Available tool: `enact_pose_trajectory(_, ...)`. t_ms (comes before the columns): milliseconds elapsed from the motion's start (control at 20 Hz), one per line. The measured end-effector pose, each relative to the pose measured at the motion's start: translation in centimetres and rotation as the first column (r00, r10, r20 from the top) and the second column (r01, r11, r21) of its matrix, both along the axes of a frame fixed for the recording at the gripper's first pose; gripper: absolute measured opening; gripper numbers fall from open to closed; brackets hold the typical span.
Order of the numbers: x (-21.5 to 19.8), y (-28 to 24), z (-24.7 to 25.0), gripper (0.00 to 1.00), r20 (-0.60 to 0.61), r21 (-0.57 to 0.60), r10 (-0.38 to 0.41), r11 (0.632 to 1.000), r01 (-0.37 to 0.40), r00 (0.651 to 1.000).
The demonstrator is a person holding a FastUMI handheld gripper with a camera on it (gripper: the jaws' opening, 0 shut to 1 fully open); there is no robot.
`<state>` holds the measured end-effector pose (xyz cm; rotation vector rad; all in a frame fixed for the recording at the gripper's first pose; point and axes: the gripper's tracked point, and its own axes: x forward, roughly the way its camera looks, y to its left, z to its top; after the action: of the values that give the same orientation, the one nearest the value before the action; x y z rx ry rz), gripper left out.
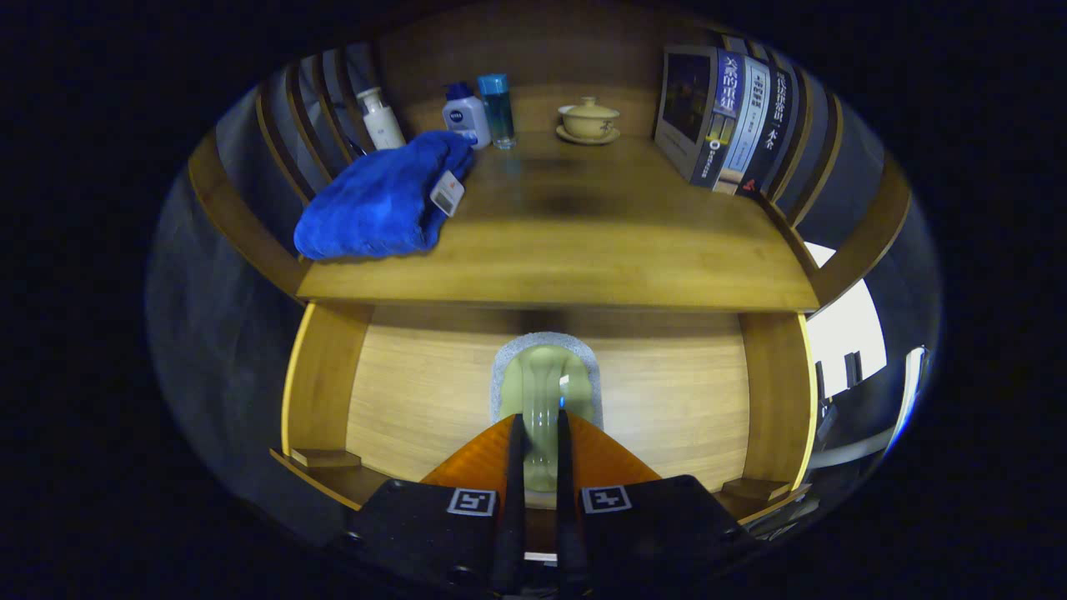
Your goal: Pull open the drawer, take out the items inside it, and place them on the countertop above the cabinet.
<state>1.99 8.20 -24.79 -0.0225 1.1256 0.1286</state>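
Drawer front (667,400) occupies the lower centre of the frame, a pale wood panel set between two darker side posts, directly under the countertop (550,258). Its handle (546,392) is a greenish, smooth arched pull mounted on a grey backplate at mid-panel.

Gripper (540,433): the two fingers are drawn close together with the handle's lower run between them. Both fingers appear to press on it, so the tool is judged clamped on the handle. Contact at the pads themselves is partly hidden by the fingers.

Drawer state: no gap or interior is visible; whether it has begun to slide cannot be told. Contents are unseen.

Handling assessment: the handle looks rigid and glossy, likely slippery under a sideways load. A grip low on the arch, where the fingers can hook behind it, is judged soundest. The pull should run straight back along the drawer's travel; any twist risks the fingers sliding off. The wooden drawer is probably moderately heavy and may stick at first.

Countertop condition: a blue towel (375,204) lies at upper left, with a white bottle (382,119), a white-and-blue bottle (465,112) and a blue flask (497,108) behind it. A lidded cup (588,118) on a saucer stands at upper centre; books (733,121) stand at upper right. Bare wood in the middle offers room for placing items.
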Motion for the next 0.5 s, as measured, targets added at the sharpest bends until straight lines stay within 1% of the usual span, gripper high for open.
enact_pose_trajectory(250,1.9,-0.3,3.5,0.24,0.024,0.002,-0.017,1.000,0.017,1.000)
enact_pose_trajectory(500,5.4,-0.6,6.5,0.24,0.060,-0.003,-0.038,0.999,0.038,0.997)
